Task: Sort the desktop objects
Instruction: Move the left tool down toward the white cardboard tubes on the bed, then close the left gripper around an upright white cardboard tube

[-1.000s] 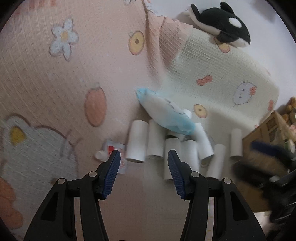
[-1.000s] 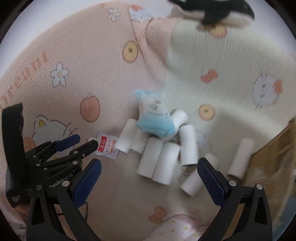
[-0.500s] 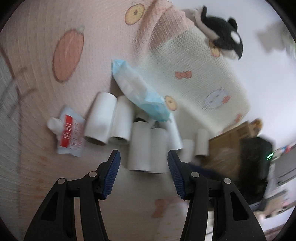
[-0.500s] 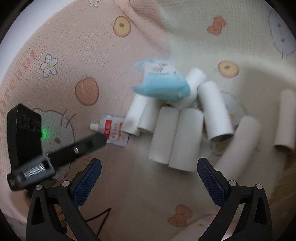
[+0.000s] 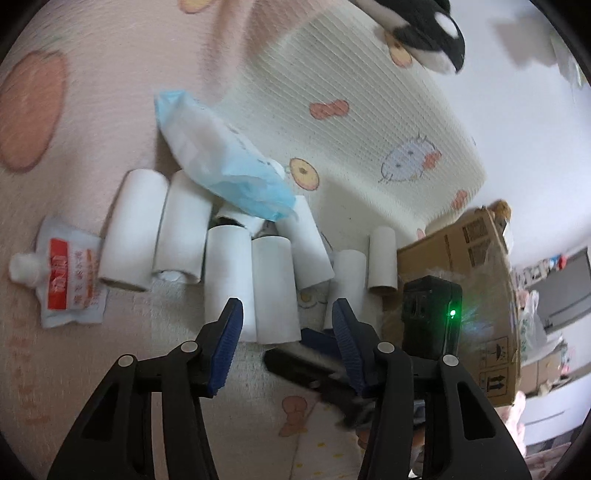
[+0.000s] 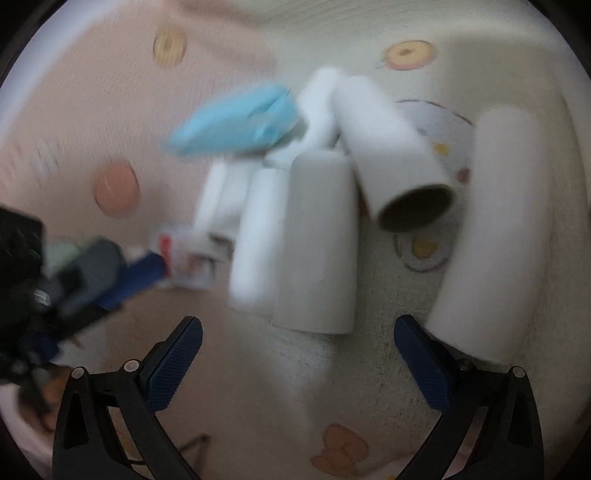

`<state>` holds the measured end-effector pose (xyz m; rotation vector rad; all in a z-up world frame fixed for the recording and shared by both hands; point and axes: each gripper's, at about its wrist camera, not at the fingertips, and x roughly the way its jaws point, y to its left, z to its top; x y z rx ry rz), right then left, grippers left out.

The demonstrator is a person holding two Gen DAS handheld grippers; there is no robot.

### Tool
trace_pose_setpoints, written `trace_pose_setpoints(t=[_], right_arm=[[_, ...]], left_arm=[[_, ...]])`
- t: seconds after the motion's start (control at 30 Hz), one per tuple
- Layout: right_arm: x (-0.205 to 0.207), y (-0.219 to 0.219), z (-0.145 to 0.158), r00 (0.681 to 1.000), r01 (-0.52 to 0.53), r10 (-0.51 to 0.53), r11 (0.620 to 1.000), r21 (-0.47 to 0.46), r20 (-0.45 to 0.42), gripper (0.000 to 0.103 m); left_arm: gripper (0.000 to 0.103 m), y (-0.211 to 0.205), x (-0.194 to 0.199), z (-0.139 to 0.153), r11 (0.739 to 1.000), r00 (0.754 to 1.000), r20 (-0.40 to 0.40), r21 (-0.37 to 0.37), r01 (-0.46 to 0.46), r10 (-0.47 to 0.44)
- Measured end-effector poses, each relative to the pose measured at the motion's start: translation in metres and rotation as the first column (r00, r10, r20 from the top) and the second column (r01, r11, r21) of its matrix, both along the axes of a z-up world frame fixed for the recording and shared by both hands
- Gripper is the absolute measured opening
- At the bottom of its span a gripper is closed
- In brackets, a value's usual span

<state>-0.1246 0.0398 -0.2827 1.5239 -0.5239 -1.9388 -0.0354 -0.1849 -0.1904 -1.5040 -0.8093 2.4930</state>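
Several white paper tubes (image 5: 275,291) lie in a heap on a pink and cream cartoon blanket (image 5: 110,74). A light blue tissue pack (image 5: 221,162) rests across the back of the heap. A white pouch with a red label (image 5: 62,273) lies to the left. My left gripper (image 5: 286,314) hovers just before the near tube ends, its jaws closing, and its pads touch nothing. My right gripper (image 6: 298,328) stands wide open close over the same tubes (image 6: 317,243), with the tissue pack (image 6: 236,122) blurred behind them.
A brown cardboard box (image 5: 465,280) stands at the right of the heap. A black and white orca plush (image 5: 424,33) lies on the cream blanket at the back. The right gripper's black body with a green light (image 5: 432,317) is close beside my left fingers.
Both grippers have come down and tilted toward the tube heap, which now fills more of each view. The left jaws have narrowed slightly. The right gripper has come in beside the left one.
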Motion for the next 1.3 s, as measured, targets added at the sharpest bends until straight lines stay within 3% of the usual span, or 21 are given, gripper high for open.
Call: trace_pose_setpoints(t=[0.03, 0.1, 0.33, 0.43, 0.57, 0.73, 0.87, 1.13, 1.3], right_arm=[[0.0, 0.013, -0.005, 0.998, 0.057, -0.056, 0.994, -0.091, 0.017, 0.103], [0.001, 0.022, -0.01, 0.996, 0.083, -0.08, 0.983, -0.161, 0.025, 0.102], [0.009, -0.016, -0.002, 0.995, -0.04, 0.043, 0.998, 0.037, -0.086, 0.102], [0.006, -0.015, -0.003, 0.997, -0.024, 0.025, 1.0, 0.014, -0.071, 0.102], [-0.003, 0.0, -0.011, 0.998, 0.061, -0.059, 0.992, -0.112, 0.018, 0.096], [-0.001, -0.014, 0.001, 0.999, 0.014, -0.015, 1.0, -0.023, -0.043, 0.095], [-0.001, -0.01, -0.005, 0.999, 0.019, -0.02, 0.999, -0.029, -0.032, 0.096], [-0.009, -0.032, -0.001, 0.998, -0.019, 0.02, 1.0, 0.011, -0.056, 0.1], [-0.02, -0.038, -0.002, 0.999, -0.003, 0.002, 1.0, -0.023, -0.046, 0.1]], left_arm=[[0.051, 0.002, -0.002, 0.0, 1.0, 1.0, 0.007, -0.003, 0.008, -0.008], [0.051, 0.005, -0.01, -0.001, 0.999, 0.999, 0.02, 0.014, 0.031, -0.031], [0.051, 0.02, -0.03, -0.012, 0.995, 0.99, 0.101, 0.01, 0.101, -0.101], [0.051, 0.025, -0.037, -0.022, 0.995, 0.984, 0.143, 0.006, 0.103, -0.103], [0.051, 0.033, -0.047, -0.03, 0.993, 0.976, 0.188, 0.003, 0.115, -0.113], [0.05, 0.037, -0.059, -0.041, 0.993, 0.956, 0.277, -0.039, 0.115, -0.1], [0.05, 0.036, -0.064, -0.05, 0.99, 0.943, 0.322, -0.076, 0.115, -0.084], [0.05, 0.029, -0.073, -0.058, 0.987, 0.926, 0.356, -0.052, 0.151, -0.123], [0.045, 0.031, -0.078, -0.063, 0.983, 0.913, 0.381, -0.046, 0.179, -0.148]])
